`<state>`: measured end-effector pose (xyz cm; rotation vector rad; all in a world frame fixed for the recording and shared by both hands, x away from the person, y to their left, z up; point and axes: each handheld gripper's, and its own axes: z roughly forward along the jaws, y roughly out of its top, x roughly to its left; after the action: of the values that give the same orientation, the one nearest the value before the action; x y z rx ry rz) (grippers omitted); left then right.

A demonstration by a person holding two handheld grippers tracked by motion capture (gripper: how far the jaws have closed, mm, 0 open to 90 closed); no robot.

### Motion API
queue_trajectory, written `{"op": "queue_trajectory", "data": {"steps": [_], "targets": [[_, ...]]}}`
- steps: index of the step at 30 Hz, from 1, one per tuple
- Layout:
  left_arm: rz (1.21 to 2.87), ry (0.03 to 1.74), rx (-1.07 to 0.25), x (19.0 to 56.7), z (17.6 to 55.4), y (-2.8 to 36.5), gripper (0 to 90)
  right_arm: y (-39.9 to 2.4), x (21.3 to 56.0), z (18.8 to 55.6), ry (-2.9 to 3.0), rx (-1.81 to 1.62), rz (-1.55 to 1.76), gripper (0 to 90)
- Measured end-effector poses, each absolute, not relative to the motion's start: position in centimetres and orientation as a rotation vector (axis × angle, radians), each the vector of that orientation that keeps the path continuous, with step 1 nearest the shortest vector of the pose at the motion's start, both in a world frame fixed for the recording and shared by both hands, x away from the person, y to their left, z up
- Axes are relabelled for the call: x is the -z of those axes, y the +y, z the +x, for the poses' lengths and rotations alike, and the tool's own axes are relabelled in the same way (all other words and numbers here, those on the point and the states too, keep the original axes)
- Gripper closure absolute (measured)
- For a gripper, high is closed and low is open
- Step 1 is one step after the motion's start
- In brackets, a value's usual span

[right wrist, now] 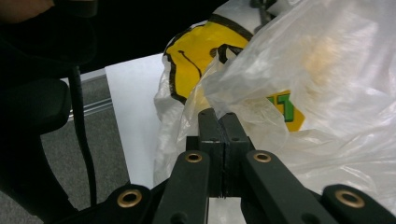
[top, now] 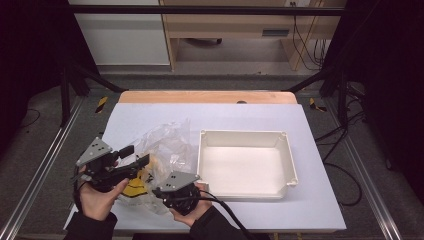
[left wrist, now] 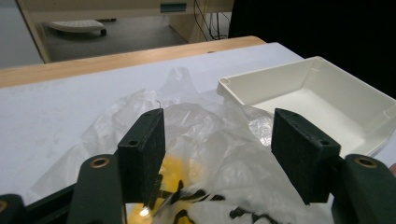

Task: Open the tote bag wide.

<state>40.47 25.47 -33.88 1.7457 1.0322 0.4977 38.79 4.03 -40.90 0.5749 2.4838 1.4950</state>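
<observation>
A crinkly clear plastic bag point(top: 162, 150) with yellow and black print lies on the counter point(top: 125, 120), near its front left part and just beside the white tray point(top: 287, 172). The right gripper point(right wrist: 218, 122) has its jaws squeezed together on a fold of the bag's edge. The left gripper point(left wrist: 217, 154) is above the bag with its jaws apart; the plastic sits between them, but the pads do not press on it. The tray is to the right of the bag.
</observation>
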Motion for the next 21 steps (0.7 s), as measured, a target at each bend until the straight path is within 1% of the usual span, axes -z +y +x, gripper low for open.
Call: {"op": "queue_trajectory", "data": {"steps": [2,5,7,8,9,10,11,12,13,14,18,20,21], "targets": [[1.782,1.028,-0.489,34.1,40.9,24.4,34.6,4.4,41.1,38.7,2.490,-1.494,0.568,89.8],[1.809,1.035,-0.483,34.4,41.2,23.9,34.5,4.5,41.2,38.6,2.493,-1.497,0.566,89.8],[1.838,1.046,-0.461,34.9,41.4,23.7,37.2,4.7,41.4,38.5,2.493,-1.502,0.557,89.7],[1.850,1.049,-0.447,35.2,41.5,23.7,40.5,4.8,41.4,38.4,2.492,-1.502,0.557,89.8],[1.861,1.052,-0.438,35.4,41.5,23.8,40.5,4.8,41.4,38.4,2.492,-1.502,0.557,89.8],[1.873,1.070,-0.424,35.9,41.4,24.0,47.7,4.8,41.6,38.4,2.494,-1.504,0.563,89.7],[1.873,1.070,-0.424,35.9,41.4,24.0,51.2,4.8,41.6,38.4,2.494,-1.504,0.563,89.7],[1.882,1.076,-0.416,36.1,41.4,24.1,51.2,4.8,41.7,38.4,2.496,-1.501,0.563,89.7],[1.891,1.087,-0.411,36.2,41.4,24.3,57.4,4.8,41.8,38.5,2.495,-1.504,0.564,89.7],[1.902,1.095,-0.405,36.4,41.3,24.4,65.6,4.8,42.0,38.4,2.497,-1.503,0.570,89.7],[1.920,1.097,-0.402,36.7,41.2,24.8,83.1,4.9,42.1,38.5,2.495,-1.505,0.571,89.6],[1.920,1.095,-0.406,36.7,41.1,24.9,89.4,4.9,42.1,38.4,2.494,-1.507,0.572,89.1],[1.919,1.091,-0.405,36.8,41.0,25.0,89.4,4.9,42.1,38.4,2.494,-1.507,0.572,89.1]]}}
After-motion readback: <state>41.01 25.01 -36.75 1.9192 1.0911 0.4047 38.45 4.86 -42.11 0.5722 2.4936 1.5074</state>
